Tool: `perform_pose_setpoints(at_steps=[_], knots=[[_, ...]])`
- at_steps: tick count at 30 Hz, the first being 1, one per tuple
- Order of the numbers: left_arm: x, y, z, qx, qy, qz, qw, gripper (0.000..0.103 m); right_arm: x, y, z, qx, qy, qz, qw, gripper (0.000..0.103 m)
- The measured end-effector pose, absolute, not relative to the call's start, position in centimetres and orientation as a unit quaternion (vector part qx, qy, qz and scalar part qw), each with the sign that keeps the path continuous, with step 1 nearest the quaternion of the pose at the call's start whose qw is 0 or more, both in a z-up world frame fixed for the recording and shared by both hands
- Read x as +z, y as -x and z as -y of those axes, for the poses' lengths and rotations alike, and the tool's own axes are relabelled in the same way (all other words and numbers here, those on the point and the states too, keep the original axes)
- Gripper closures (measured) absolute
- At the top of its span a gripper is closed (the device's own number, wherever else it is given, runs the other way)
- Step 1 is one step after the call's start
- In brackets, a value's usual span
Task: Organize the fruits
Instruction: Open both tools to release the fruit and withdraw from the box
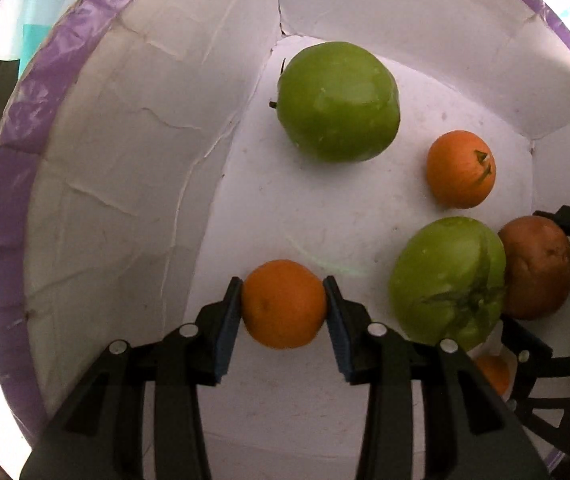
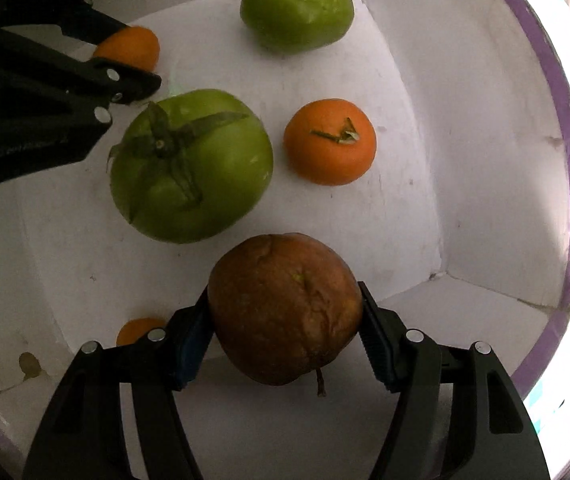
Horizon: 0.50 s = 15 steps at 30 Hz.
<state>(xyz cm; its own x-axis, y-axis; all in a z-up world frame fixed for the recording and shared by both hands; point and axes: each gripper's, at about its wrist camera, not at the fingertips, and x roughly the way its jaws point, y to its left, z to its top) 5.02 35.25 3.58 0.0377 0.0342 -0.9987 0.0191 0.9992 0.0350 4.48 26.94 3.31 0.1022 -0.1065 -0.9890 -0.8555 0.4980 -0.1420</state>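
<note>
Partly hidden third orange (image 2: 139, 330), behind right gripper (image 2: 285, 338)

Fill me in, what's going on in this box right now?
Both grippers are down inside the white box with the purple rim, each closed on a fruit. The left gripper pinches a small orange. The right gripper grips a brown, wrinkled fruit. Lying loose on the box floor are two green tomato-like fruits, another orange with a stem, and a further orange mostly hidden behind the gripper.
</note>
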Motion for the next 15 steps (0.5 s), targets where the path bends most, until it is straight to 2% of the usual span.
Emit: perform_pose_setpoints(at_steps=[6, 8, 10, 11, 12, 15], knots=[[4.4, -4.9, -34.5, 0.014, -0.035, -0.686, 0.726, 0.056, 3.9, -3.6, -26.0, 0.316, 0.401, -0.591, 0.625, 0.038], [5.0, -4.5, -33.5, 0.013, -0.040, -0.683, 0.729, 0.050, 4.7, -2.7, -25.5, 0.320, 0.398, -0.589, 0.626, 0.038], [5.8, -4.7, -33.0, 0.012, -0.046, -0.678, 0.734, 0.046, 5.1, -2.6, -25.1, 0.323, 0.395, -0.581, 0.634, 0.029], [6.1, -4.6, -32.8, 0.010, -0.049, -0.674, 0.737, 0.041, 5.6, -2.5, -25.0, 0.326, 0.393, -0.573, 0.641, 0.019], [6.6, -4.5, -32.5, 0.010, -0.057, -0.667, 0.743, 0.040, 6.0, -2.3, -24.9, 0.330, 0.392, -0.565, 0.646, 0.015], [7.7, -4.1, -31.7, 0.021, -0.083, -0.646, 0.759, 0.033, 6.6, -1.5, -24.4, 0.336, 0.411, -0.548, 0.647, 0.015]])
